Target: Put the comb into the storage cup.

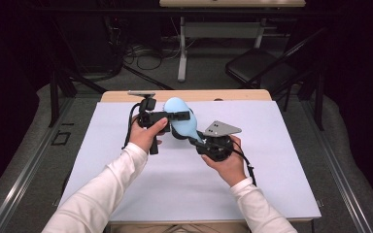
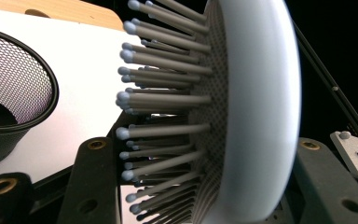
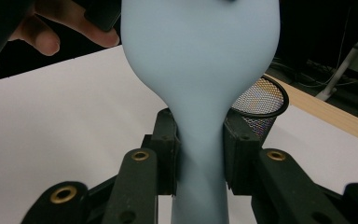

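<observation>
A pale blue hairbrush (image 1: 180, 121) is held in the air above the middle of the white-covered worktop (image 1: 272, 165), and everything else sits around it. Just behind the brush, near the worktop's far edge, stands a black mesh cup (image 3: 261, 105); in the high view the brush head and the left gripper cover it, so it is hard to make out there. Beyond the brush, off the worktop, a dark folding chair (image 1: 257, 68) and a tangle of cables (image 1: 141, 53) lie on the floor.

The left gripper (image 1: 177, 116) comes at the brush head from the left side, its fingers (image 2: 91, 186) closed on the head, one against the bristle face and one against the smooth back. In the left gripper view the brush head is cut off at top and bottom. The right gripper (image 1: 196, 141) sits at the near right end of the brush, its fingers (image 3: 165, 149) clamped on the narrow handle; the handle's end is hidden below them.

Both forearms in white sleeves reach in from the near edge toward the brush, each hand wrapped round its gripper's body.
</observation>
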{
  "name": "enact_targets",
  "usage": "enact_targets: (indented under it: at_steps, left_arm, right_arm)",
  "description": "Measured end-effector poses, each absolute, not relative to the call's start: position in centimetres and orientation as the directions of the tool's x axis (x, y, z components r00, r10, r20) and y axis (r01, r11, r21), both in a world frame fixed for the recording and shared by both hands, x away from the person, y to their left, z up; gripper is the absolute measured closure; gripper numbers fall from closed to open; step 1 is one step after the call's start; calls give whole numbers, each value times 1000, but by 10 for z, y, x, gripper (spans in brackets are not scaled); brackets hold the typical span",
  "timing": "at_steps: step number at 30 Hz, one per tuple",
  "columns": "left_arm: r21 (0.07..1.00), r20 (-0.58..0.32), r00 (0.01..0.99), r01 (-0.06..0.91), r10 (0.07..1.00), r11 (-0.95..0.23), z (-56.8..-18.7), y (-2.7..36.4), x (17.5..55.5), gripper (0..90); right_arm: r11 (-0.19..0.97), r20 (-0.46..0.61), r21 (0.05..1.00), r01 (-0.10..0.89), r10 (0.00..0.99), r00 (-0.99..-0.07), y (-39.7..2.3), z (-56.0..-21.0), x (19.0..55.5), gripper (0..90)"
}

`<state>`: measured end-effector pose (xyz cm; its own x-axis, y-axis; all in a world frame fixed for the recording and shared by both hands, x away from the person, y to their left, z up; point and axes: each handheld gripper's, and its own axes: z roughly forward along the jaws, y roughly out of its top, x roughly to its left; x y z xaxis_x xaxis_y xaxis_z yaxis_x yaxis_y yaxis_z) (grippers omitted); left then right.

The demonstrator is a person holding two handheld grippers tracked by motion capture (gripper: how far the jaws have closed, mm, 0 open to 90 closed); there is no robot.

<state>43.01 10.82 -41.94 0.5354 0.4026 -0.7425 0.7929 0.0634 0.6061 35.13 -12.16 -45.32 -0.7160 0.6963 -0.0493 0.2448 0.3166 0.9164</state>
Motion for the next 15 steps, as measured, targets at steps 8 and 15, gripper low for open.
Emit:
enact_targets:
  at_steps: [8,15]
  left_arm:
    - [589,-751,517,805,410,64,-419,108,430,493]
    - [580,-760,508,812,405,70,-420,108,432,494]
  right_arm:
    - [311,-37,916,253,693,-720,-122,-453,352,694]
    - [305,-26,916,261,695,-719,-123,-453,353,692]
